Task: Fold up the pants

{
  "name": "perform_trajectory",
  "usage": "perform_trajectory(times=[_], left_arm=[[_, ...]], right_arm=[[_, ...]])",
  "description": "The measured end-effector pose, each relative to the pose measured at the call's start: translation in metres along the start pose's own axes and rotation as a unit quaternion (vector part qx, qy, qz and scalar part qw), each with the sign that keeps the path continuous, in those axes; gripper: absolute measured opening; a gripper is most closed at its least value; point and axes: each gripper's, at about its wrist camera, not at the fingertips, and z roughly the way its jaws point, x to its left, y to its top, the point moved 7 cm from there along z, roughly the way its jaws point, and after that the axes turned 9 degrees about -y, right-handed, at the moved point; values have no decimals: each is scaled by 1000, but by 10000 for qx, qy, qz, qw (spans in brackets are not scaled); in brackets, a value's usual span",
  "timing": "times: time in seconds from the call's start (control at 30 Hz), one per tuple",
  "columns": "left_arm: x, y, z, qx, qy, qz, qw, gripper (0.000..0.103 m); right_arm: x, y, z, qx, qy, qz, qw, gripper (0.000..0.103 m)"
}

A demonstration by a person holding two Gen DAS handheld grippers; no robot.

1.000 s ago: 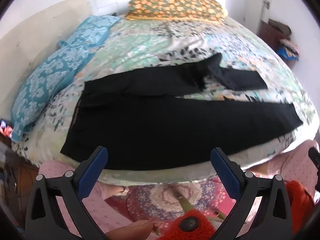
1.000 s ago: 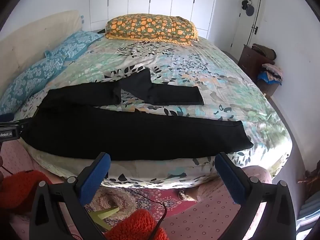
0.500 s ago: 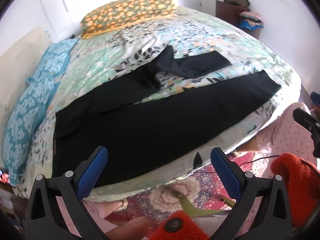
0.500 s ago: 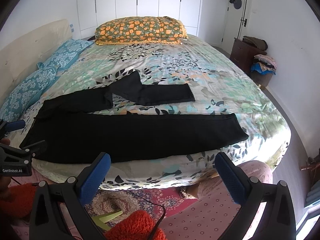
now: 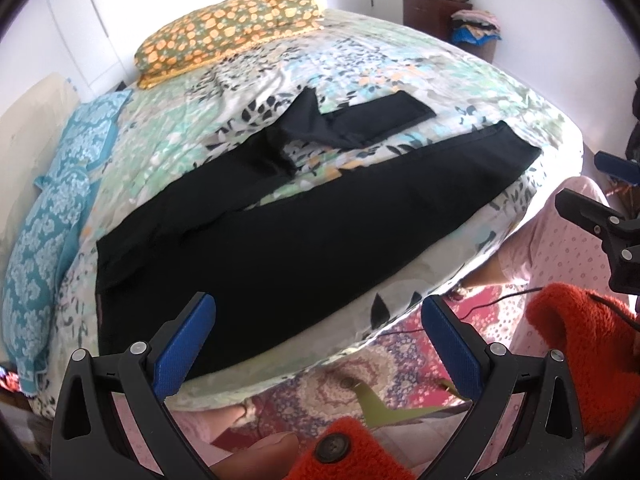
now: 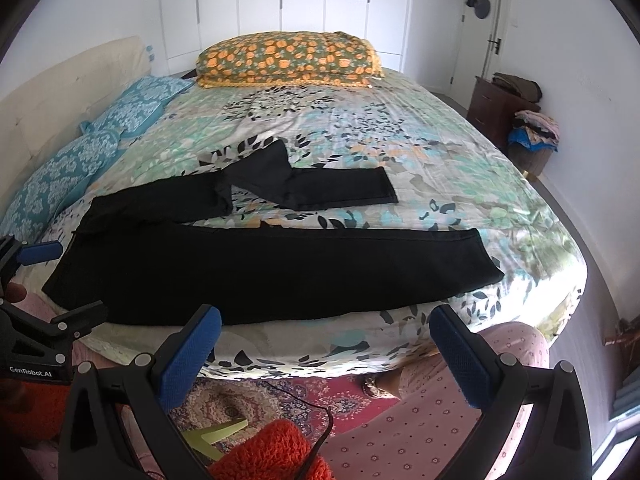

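Note:
Black pants (image 5: 304, 236) lie spread on the bed (image 5: 400, 60), waist at the left. The near leg runs straight along the front edge; the far leg (image 6: 320, 186) is bent and crumpled in the middle. The pants also show in the right wrist view (image 6: 260, 268). My left gripper (image 5: 320, 340) is open and empty, held over the bed's front edge near the waist end. My right gripper (image 6: 328, 352) is open and empty, in front of the bed below the near leg. The right gripper shows at the left wrist view's right edge (image 5: 600, 208).
An orange flowered pillow (image 6: 288, 58) lies at the bed's far end. Two blue pillows (image 6: 88, 152) line the left side by the cream headboard (image 6: 60, 92). A dark dresser with clothes (image 6: 504, 100) stands at the right wall. A patterned rug (image 6: 260, 400) covers the floor.
The left gripper has swung its view rightward along the bed and moved closer to the waist end. The right gripper has backed off slightly. The pants have not moved.

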Motion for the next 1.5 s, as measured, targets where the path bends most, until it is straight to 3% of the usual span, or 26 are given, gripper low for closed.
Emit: perform_trajectory(times=[0.23,0.43,0.57,0.9,1.5], left_arm=[[34,-13,-9,-5,281,-615,9977,103],[71,-29,-28,-145,736,-1343,9881,103],[87,-39,-31,-105,832,-1618,9833,103],[101,-53,-35,-71,923,-1976,9759,103],[97,-51,-28,-41,727,-2020,9767,102]], right_arm=[[28,5,1,-44,180,-450,9988,103],[52,11,5,-51,396,-772,9962,103],[68,11,5,-59,518,-985,9938,103],[78,8,2,-78,577,-1169,9914,103],[82,5,0,-71,606,-1295,9897,103]])
